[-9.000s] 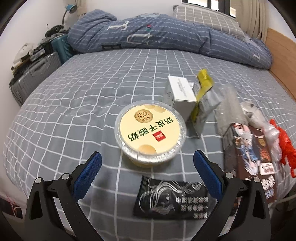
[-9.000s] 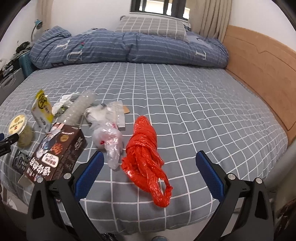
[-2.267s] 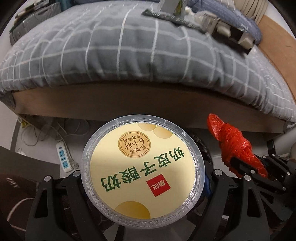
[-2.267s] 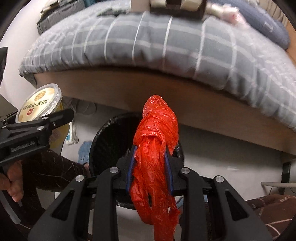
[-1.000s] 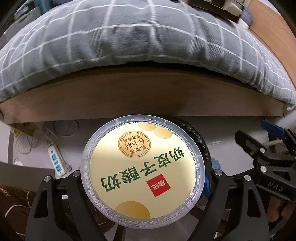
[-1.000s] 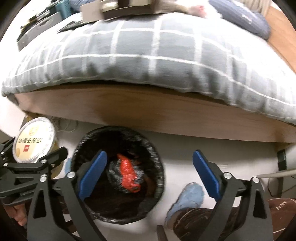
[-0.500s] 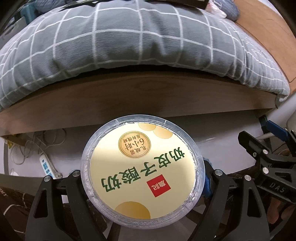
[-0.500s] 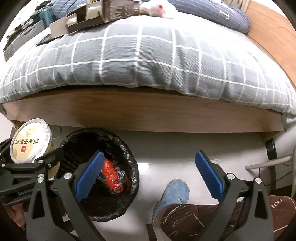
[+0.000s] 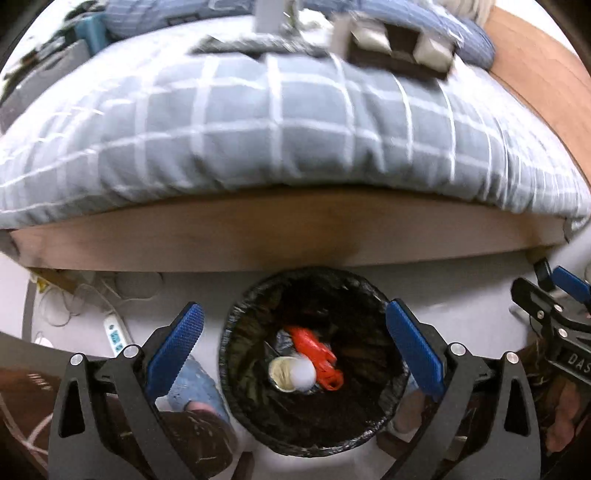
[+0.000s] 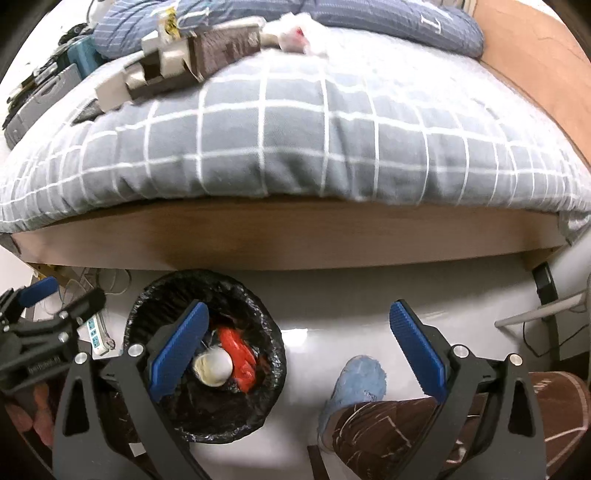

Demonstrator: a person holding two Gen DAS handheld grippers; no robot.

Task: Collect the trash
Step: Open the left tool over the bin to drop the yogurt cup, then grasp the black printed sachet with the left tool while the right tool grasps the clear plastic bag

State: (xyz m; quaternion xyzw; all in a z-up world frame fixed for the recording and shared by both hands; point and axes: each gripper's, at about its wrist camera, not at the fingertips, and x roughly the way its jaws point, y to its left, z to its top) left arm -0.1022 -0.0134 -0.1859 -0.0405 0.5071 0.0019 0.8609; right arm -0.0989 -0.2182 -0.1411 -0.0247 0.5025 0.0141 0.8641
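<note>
A black-lined trash bin (image 9: 236, 332) stands on the floor below the bed edge. Inside it lie the round yogurt cup (image 9: 293, 374) and the red plastic bag (image 9: 314, 350). My left gripper (image 9: 293, 343) is open and empty, straight above the bin. My right gripper (image 10: 297, 347) is open and empty, to the right of the bin (image 10: 269, 339); the cup (image 10: 214, 365) and red bag (image 10: 238, 354) show in that view too. More trash lies on the bed: a brown carton (image 10: 221, 48), a white plastic bag (image 10: 303, 33), a yellow wrapper (image 10: 168, 18).
The grey checked bed (image 9: 277, 129) with its wooden frame (image 9: 295, 236) rises behind the bin. A power strip (image 9: 116, 334) and cables lie on the floor at left. The person's blue slippers (image 10: 354, 384) and legs are beside the bin. A suitcase (image 10: 40, 96) stands far left.
My left gripper has opened and the yogurt cup has dropped into the bin beside the red bag. The right gripper stays open and empty.
</note>
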